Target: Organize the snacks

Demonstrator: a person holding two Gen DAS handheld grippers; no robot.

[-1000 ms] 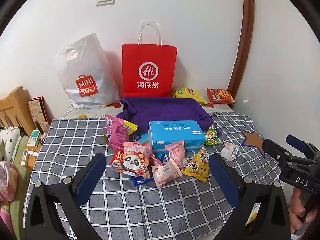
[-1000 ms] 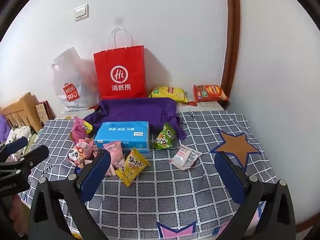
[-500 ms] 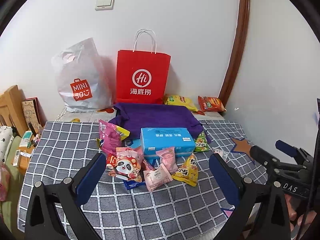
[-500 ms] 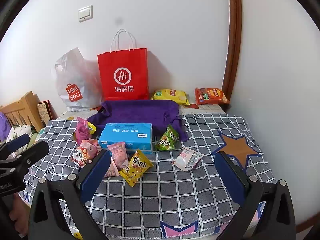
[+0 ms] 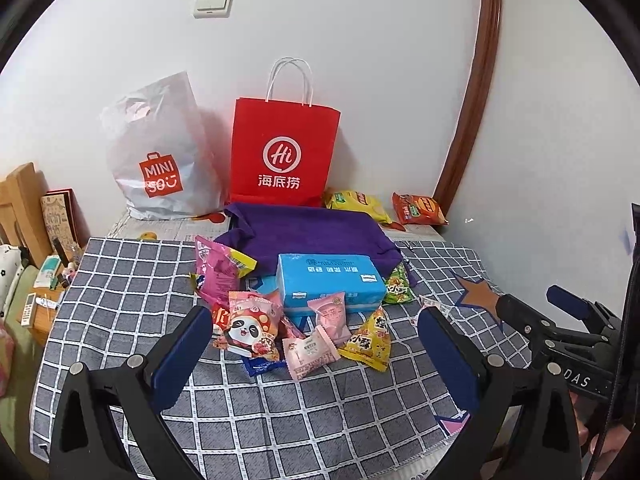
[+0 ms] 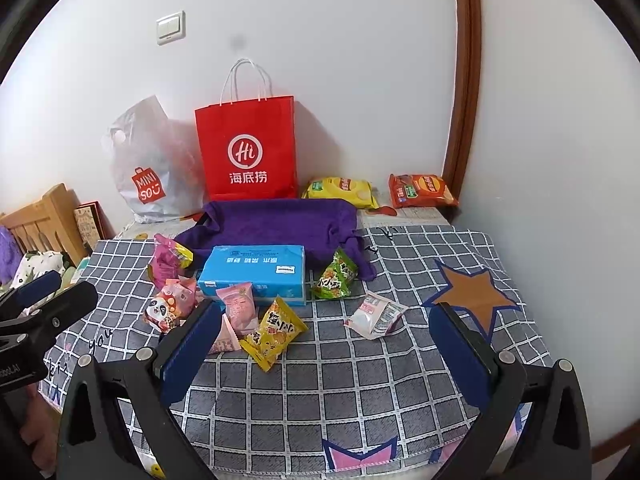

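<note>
We hold both tools back from the near edge of the checked cloth (image 6: 360,380), each with its jaws spread wide and nothing between them. The left gripper (image 5: 316,344) faces the main heap of snacks, which sits mid-cloth against the front of the blue box (image 5: 328,280): the panda packet (image 5: 250,330), two pink packets and the yellow triangular packet (image 5: 370,340). The right gripper (image 6: 324,344) looks onto the white packet (image 6: 376,314), which lies alone toward the cloth's right edge, well apart from the heap, its long axis slanting from near-left to far-right. That packet lies ahead and between the right tool's fingers, so the right hand seems nearer to it. The purple fabric holder (image 6: 280,226) behind the box may be an open bin; we cannot tell.
</note>
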